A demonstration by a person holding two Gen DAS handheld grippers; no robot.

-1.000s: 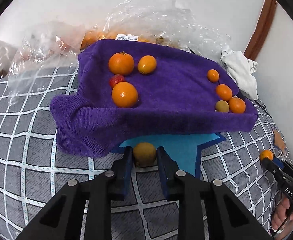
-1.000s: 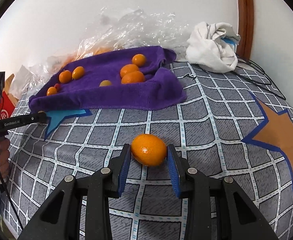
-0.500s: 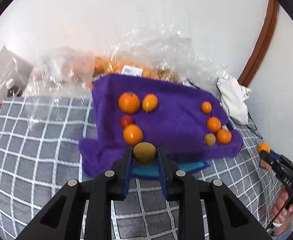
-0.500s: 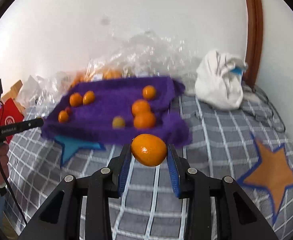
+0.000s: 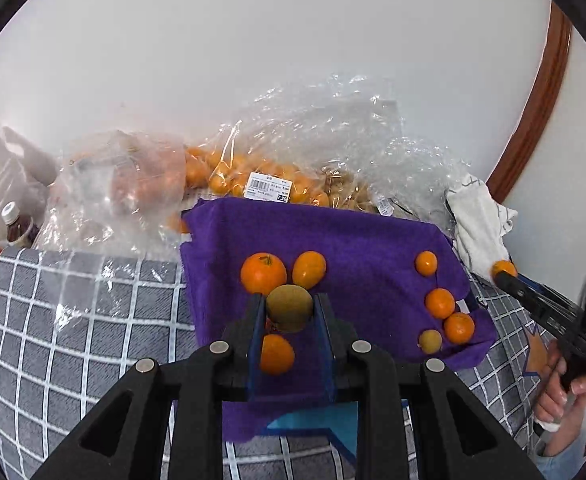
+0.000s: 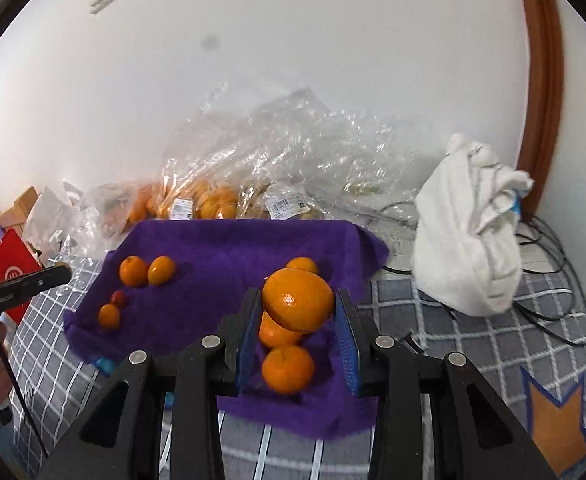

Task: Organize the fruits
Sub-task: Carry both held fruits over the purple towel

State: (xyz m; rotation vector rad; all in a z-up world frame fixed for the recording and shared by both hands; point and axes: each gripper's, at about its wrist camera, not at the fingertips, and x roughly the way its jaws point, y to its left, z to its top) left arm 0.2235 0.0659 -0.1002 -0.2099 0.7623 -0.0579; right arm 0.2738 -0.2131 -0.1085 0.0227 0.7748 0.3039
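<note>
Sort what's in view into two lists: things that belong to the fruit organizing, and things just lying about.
Part of the job:
- left gripper, shut on the greenish-brown fruit
- right gripper, shut on the big orange
- purple towel with the sorted fruit on it

Lying about:
- white cloth bundle
- clear plastic bags
- cables
- red box

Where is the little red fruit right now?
In the right wrist view, the red fruit sits on the purple towel's left side, just above a small orange.
</note>
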